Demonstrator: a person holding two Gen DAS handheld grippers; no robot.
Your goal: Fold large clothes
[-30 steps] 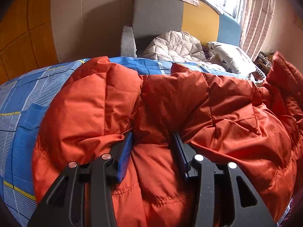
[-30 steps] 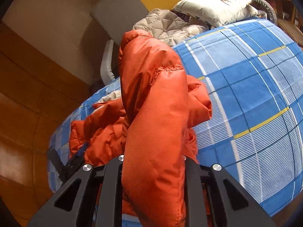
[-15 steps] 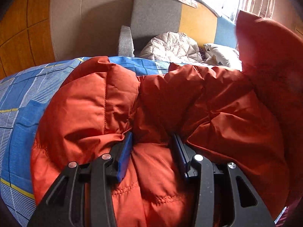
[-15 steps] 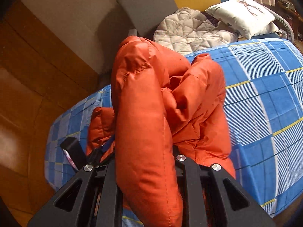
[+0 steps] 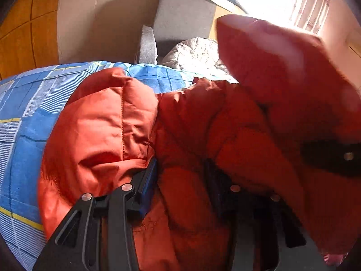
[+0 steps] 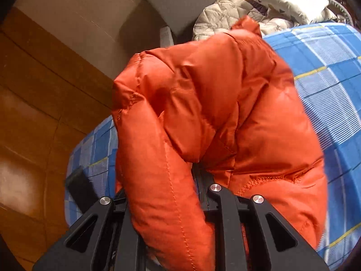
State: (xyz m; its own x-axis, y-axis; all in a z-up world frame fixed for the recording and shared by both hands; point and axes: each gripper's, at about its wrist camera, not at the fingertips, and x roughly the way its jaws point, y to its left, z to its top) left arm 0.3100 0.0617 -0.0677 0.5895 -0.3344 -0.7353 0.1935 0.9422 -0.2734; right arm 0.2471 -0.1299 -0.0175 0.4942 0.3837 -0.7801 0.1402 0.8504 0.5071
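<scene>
I see both my left gripper (image 5: 180,176) and right gripper (image 6: 162,189) pinching the puffy orange quilted jacket (image 5: 108,131) over the blue checked bedsheet (image 5: 22,117).

The left gripper (image 5: 180,176) points steeply downward, its two black fingers set apart with a fold of the orange padded jacket (image 5: 108,131) pinched between them; the right gripper (image 6: 162,180) also tilts downward, its fingers clamped close on a thick roll of the same jacket, which bulges up over them and hides the fingertips.
</scene>
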